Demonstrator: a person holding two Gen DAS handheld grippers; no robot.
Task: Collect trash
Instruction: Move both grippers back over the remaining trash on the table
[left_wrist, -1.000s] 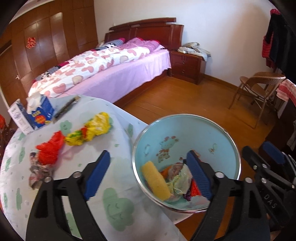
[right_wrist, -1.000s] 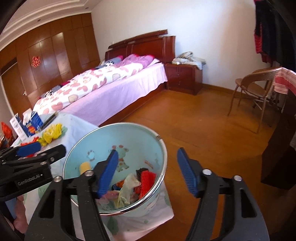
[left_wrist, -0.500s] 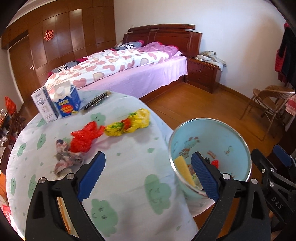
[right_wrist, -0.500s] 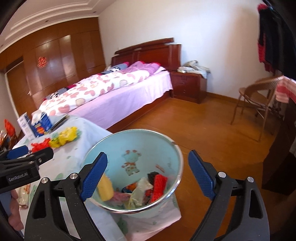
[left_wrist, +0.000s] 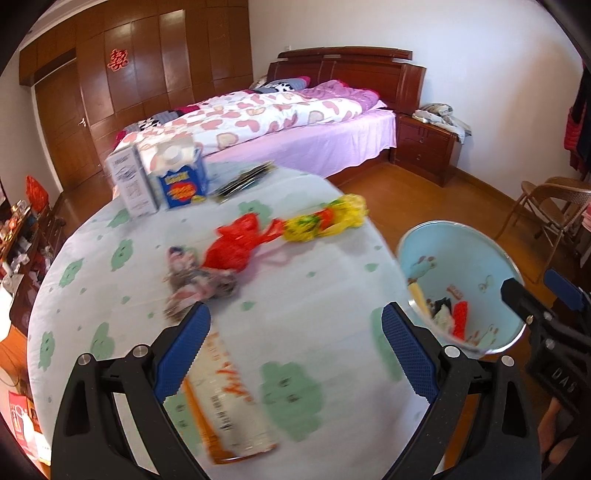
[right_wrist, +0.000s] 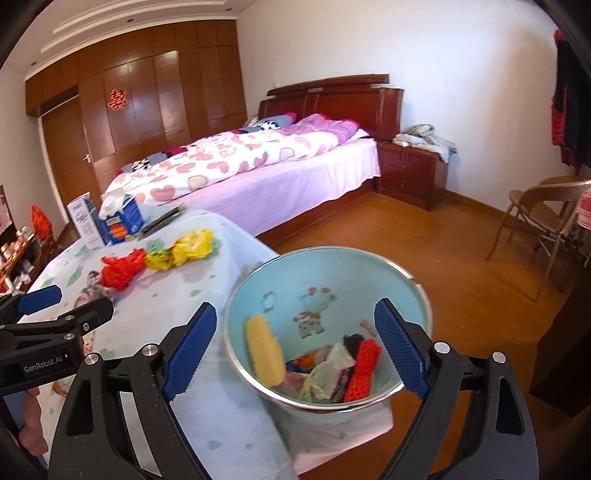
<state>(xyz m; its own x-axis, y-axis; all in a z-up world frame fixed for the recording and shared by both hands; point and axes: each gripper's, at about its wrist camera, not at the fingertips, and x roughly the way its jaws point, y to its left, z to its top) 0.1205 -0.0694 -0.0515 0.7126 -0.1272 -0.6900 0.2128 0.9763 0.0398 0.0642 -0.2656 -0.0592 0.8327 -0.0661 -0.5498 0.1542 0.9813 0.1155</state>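
Nearest the lens in the left wrist view, the left gripper (left_wrist: 295, 350) stands with its jaws spread wide and nothing between them, poised over the table (left_wrist: 332, 280). Directly beneath, at lower centre, lies a flattened white-and-orange wrapper (left_wrist: 229, 402), partly under the left-hand finger; it looks like the closest piece of trash to take, though motion blur hides its print.

In the right wrist view the right gripper (right_wrist: 295, 350) is likewise released and empty, its fingers framing the pale blue waste bin (right_wrist: 417, 291) at lower centre. The bin stands just off the table's edge, touching the overhanging cloth, a sensible position for short transfers from the tabletop. It holds a yellow sponge-like piece (right_wrist: 264, 350) against its left wall, a red mesh item (right_wrist: 364, 365) on the right, and mixed crumpled wrappers (right_wrist: 321, 373) between them; it is well short of full.

Mid-frame in the left view, uncollected trash remains on the cloth: a grey crumpled wrapper (left_wrist: 199, 280), a red plastic bag (left_wrist: 240, 247) touching it, and a yellow plastic bag (left_wrist: 328, 219) towards the upper right, close to the table edge nearest the bin.

Further back, at upper left, a blue tissue box (left_wrist: 181, 177) and a white carton (left_wrist: 131, 186) stand side by side; judged not trash. The bed (left_wrist: 295, 136) lies beyond.
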